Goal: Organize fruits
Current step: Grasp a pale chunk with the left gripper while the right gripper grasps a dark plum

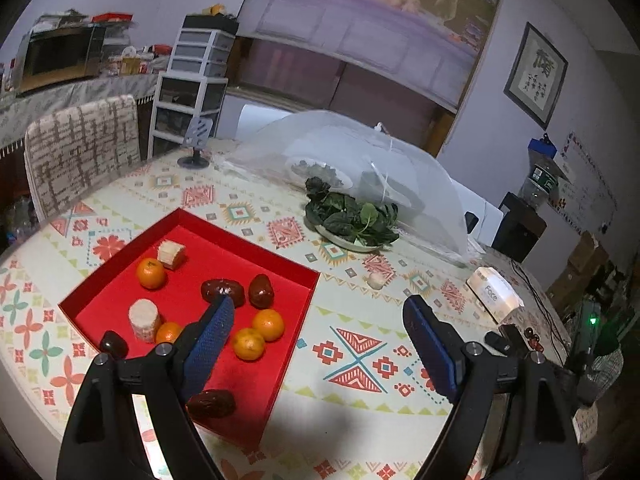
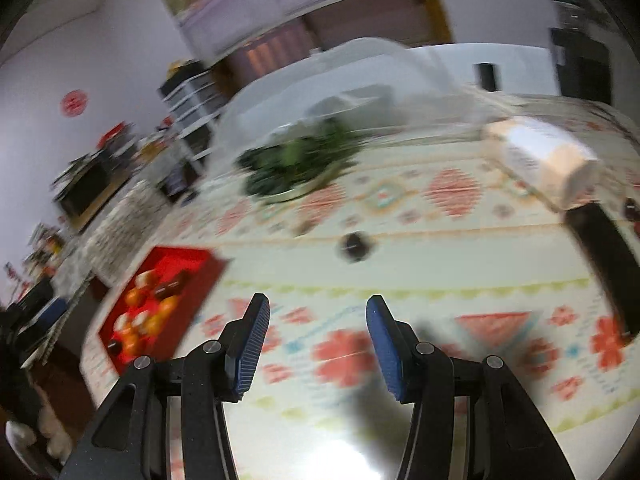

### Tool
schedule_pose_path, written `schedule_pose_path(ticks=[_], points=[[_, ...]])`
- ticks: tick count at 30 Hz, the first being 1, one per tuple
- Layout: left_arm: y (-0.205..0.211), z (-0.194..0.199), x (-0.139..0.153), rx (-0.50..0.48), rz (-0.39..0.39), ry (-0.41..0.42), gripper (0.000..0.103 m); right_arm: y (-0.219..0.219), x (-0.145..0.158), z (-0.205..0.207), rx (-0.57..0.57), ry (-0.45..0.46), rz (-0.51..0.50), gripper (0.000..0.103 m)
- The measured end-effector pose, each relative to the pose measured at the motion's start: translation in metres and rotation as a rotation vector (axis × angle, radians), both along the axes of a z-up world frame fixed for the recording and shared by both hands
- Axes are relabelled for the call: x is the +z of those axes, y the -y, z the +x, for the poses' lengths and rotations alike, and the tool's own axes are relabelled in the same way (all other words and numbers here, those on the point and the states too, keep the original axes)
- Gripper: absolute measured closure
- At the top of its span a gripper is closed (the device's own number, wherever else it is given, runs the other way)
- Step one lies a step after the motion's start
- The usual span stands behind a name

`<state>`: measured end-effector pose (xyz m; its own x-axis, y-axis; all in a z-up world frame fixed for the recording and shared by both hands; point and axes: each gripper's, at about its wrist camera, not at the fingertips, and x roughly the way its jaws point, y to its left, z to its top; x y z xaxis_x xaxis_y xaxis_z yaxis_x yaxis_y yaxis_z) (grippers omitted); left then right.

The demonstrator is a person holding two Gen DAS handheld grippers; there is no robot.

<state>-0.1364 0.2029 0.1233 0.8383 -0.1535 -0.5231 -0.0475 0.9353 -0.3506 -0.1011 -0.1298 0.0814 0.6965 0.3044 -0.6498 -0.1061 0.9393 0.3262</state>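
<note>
Two tongs spread wide, left tongs [image 1: 320,312], right tongs [image 2: 318,312]

A patterned tablecloth [image 1: 360,344] is spread over the table. A plate of leafy greens [image 1: 352,220] is set just beside a white mesh food cover [image 1: 360,152], under which another dish is dimly seen. A tissue pack [image 1: 494,294] lies near the right edge. A padded chair [image 1: 80,148] and plastic drawers [image 1: 192,80] are placed behind; a framed picture [image 1: 536,76] is hung on the wall.
</note>
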Motion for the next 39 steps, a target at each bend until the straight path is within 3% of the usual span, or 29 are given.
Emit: schedule_pose_path(ticks=[6,11,18,21,24,33,39], points=[[-0.004,0.018,-0.016,-0.01,-0.016,-0.042,0.017,0.015,-0.013,0.033,-0.037,-0.034,-0.017,0.048],[-0.004,0.025,-0.021,-0.023,-0.007,-0.042,0.017,-0.011,-0.026,0.066,0.019,-0.061,-0.039,0.048],[-0.002,0.041,-0.021,-0.036,0.014,-0.042,0.017,-0.052,-0.048,0.1,0.052,-0.088,-0.188,0.048],[0.003,0.048,-0.021,-0.049,0.028,-0.037,0.017,-0.057,-0.058,0.108,0.037,-0.11,-0.208,0.049],[0.013,0.058,-0.021,-0.065,0.037,-0.038,0.017,-0.058,-0.061,0.111,0.026,-0.11,-0.228,0.071],[0.061,0.107,-0.017,-0.142,0.054,-0.084,0.017,-0.041,-0.052,0.101,0.016,-0.098,-0.144,0.076],[0.109,0.165,-0.044,-0.23,0.087,-0.183,0.017,-0.001,-0.035,0.073,-0.033,-0.042,-0.037,0.076]])
